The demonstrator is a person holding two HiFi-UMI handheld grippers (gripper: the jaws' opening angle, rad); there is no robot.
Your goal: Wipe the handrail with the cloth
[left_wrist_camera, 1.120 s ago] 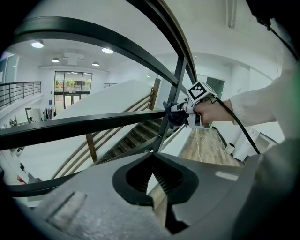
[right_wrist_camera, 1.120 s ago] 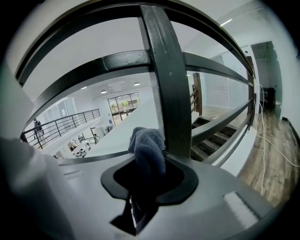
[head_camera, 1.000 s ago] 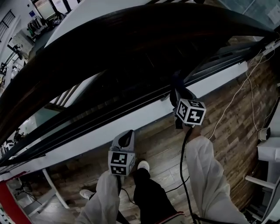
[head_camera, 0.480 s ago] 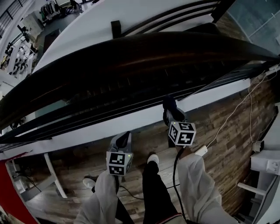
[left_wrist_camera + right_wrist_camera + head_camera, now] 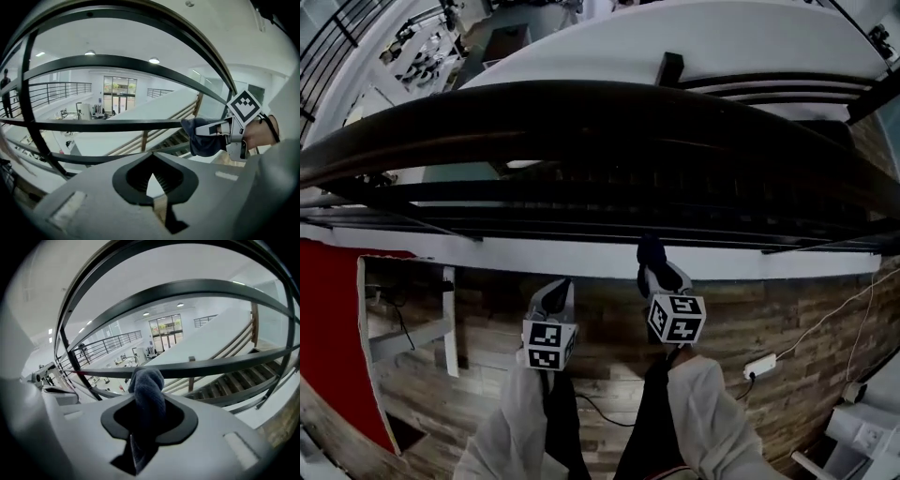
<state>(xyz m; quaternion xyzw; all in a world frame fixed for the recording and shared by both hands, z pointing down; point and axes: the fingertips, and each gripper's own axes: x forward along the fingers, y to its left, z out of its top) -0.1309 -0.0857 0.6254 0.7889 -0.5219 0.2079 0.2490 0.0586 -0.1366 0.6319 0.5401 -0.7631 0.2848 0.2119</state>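
A broad dark handrail [image 5: 581,122] arcs across the head view, with thinner dark bars [image 5: 609,211] under it. Below the bars, over the wood floor, my right gripper [image 5: 652,261] is shut on a dark blue cloth [image 5: 651,249]. The cloth [image 5: 147,390] bulges out between the jaws in the right gripper view, just short of a horizontal bar [image 5: 220,363]. My left gripper [image 5: 558,287] is beside it on the left, shut and holding nothing. The left gripper view shows the right gripper [image 5: 212,132] with the cloth [image 5: 199,140] near a bar.
A white ledge [image 5: 534,255] runs under the railing. A white power strip [image 5: 759,366] with its cable lies on the wood floor [image 5: 787,319] at right. A red panel [image 5: 328,319] and a white frame [image 5: 448,319] stand at left. Beyond the railing is an open hall far below.
The head view has swung, so the railing now runs nearly level. Both grippers sit lower and closer together in the picture. The cloth stays in the right gripper.
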